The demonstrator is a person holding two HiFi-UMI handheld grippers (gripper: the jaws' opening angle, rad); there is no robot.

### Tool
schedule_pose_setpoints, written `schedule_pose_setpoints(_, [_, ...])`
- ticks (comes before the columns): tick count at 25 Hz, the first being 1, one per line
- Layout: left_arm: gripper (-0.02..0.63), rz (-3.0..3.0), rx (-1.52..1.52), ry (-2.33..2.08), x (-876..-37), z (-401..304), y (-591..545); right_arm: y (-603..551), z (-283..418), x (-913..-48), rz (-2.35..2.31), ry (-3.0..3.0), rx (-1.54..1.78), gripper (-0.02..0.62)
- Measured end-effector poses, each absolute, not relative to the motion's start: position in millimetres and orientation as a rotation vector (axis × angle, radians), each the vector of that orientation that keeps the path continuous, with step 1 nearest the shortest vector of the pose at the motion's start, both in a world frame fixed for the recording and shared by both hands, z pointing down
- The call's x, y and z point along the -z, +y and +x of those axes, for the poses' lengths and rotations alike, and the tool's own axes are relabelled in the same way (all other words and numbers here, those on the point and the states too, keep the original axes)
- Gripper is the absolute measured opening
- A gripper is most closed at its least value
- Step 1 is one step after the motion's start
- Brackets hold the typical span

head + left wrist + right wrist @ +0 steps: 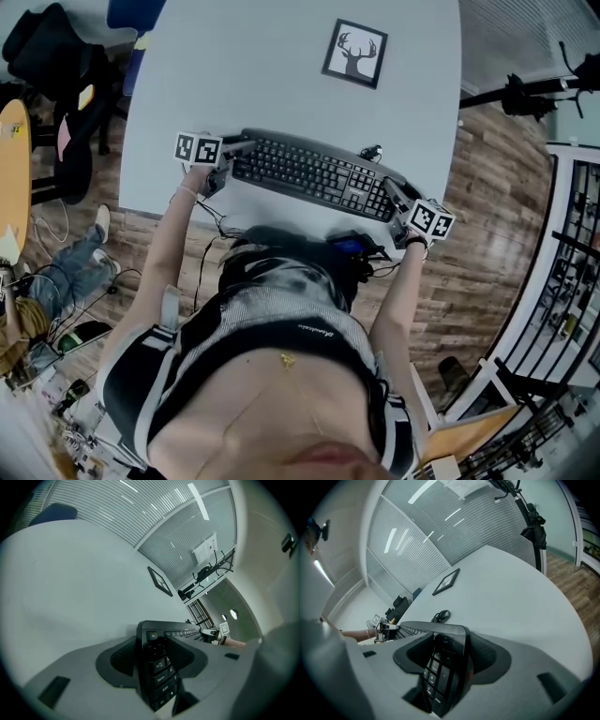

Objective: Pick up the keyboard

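Judging black plastic full-size keyboard [314,173] as light, stiff, slightly slick; taking it by both short ends and keeping it level. Lying along near edge of pale grey tabletop [262,84]. Clamping Esc end with left hand-held gripper [239,150], jaws partway apart; clamping numpad end with right hand-held gripper [392,192] likewise.

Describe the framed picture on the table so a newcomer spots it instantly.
Start at the large pale grey table. Past the black keyboard, towards the table's far side, lies a small black square frame. It alone shows a dark deer-head silhouette on white.
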State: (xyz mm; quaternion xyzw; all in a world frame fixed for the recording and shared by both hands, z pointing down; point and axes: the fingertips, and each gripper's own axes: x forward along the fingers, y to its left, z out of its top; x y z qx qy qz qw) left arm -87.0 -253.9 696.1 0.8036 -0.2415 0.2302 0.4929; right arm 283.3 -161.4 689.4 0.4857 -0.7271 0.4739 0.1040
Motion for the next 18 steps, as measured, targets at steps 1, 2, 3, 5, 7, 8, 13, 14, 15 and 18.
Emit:
schedule_pose_setpoints(1, [0.186,1.949,-0.558,-0.586,-695.9,-87.3,-253.9,-161.6,284.1,-689.7,1.437,-2.143,-1.396,0.235])
schedule_pose_setpoints(2, [0.186,1.949,-0.559,-0.586,-695.7,-87.7,-253.9,-162.0,285.6,-690.1,1.445,-2.141,-1.392,0.234])
schedule_pose_setpoints(3, [0.186,1.950,-0.559,-0.587,-695.5,-87.7,-254.1,-162.1,286.9,-690.5,1.453,-2.138,-1.392,0.232])
schedule_pose_setpoints(5, [0.186,1.956,-0.558,-0.593,-694.9,-87.3,-254.5,-161.9,286.3,-689.3,1.460,-2.140,-1.406,0.230])
schedule_pose_setpoints(7, [0.186,1.964,-0.548,-0.608,-694.3,-87.3,-254.7,-161.7,284.0,-688.0,1.463,-2.142,-1.422,0.230])
schedule_pose_setpoints(8, [0.186,1.965,-0.541,-0.617,-694.1,-87.5,-255.0,-161.5,283.4,-687.9,1.465,-2.140,-1.428,0.230])
schedule_pose_setpoints(13, [0.186,1.959,-0.517,-0.640,-694.0,-87.4,-253.6,-158.5,283.6,-689.1,1.495,-2.126,-1.449,0.230])
schedule_pose_setpoints(14, [0.186,1.958,-0.517,-0.640,-694.0,-87.2,-253.0,-157.4,283.7,-689.2,1.499,-2.121,-1.453,0.230])
schedule_pose_setpoints(15, [0.186,1.957,-0.517,-0.639,-694.1,-86.9,-252.4,-156.5,283.8,-689.3,1.501,-2.117,-1.454,0.230])
schedule_pose_setpoints(18, [0.186,1.948,-0.516,-0.634,-695.7,-87.2,-250.1,-155.3,284.2,-689.0,1.507,-2.114,-1.444,0.230])
